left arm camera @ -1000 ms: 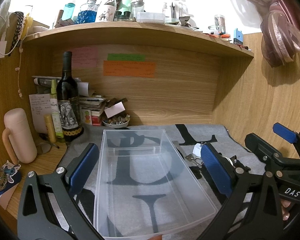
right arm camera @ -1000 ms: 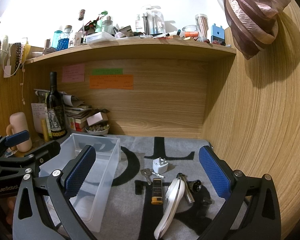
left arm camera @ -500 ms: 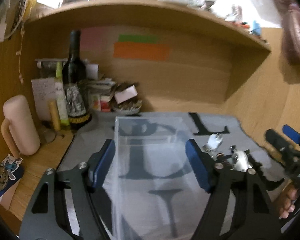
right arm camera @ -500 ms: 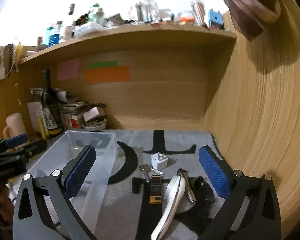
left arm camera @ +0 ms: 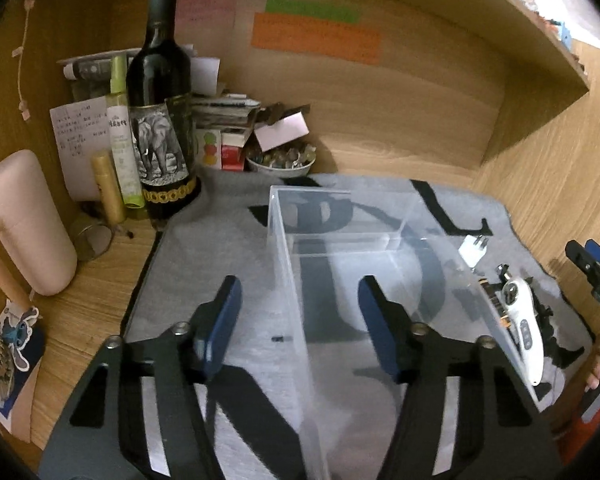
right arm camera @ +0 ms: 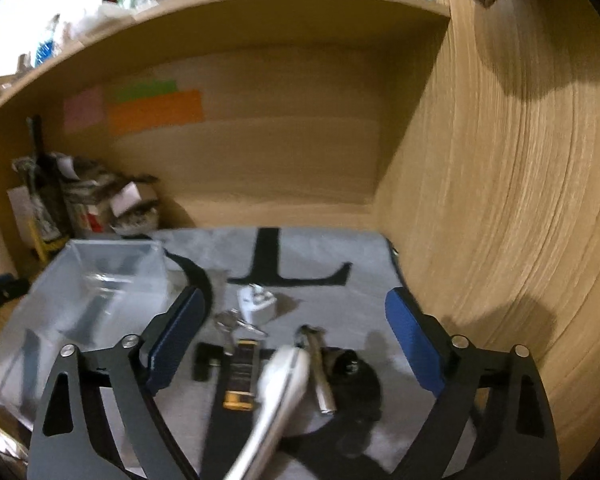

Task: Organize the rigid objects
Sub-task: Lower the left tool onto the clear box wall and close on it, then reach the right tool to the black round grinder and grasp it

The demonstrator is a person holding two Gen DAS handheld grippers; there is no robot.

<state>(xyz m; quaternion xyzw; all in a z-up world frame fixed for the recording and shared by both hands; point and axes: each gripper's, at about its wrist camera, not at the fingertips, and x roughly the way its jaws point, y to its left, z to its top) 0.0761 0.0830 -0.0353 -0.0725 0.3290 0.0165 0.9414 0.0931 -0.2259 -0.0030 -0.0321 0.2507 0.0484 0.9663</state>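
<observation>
clear plastic box (left arm camera: 340,264) is empty, so sorting seems not begun.
in the left wrist view the left tongs (left arm camera: 296,320) stand apart at the lower middle, one finger on each side of the box's left wall, not yet closed on it. the small things lie on the grey mat (right arm camera: 340,248) to the right of the box: white plug (right arm camera: 256,304), keys (right arm camera: 232,322), black and yellow lighter (right arm camera: 242,372), white remote (right arm camera: 276,392), metal tube (right arm camera: 320,368) and a dark blurred object (right arm camera: 356,372). in the right wrist view the right tongs (right arm camera: 296,340) are open wide at the lower middle, holding nothing, with these things between and just ahead of the fingers. all must go to the box, i judge.
</observation>
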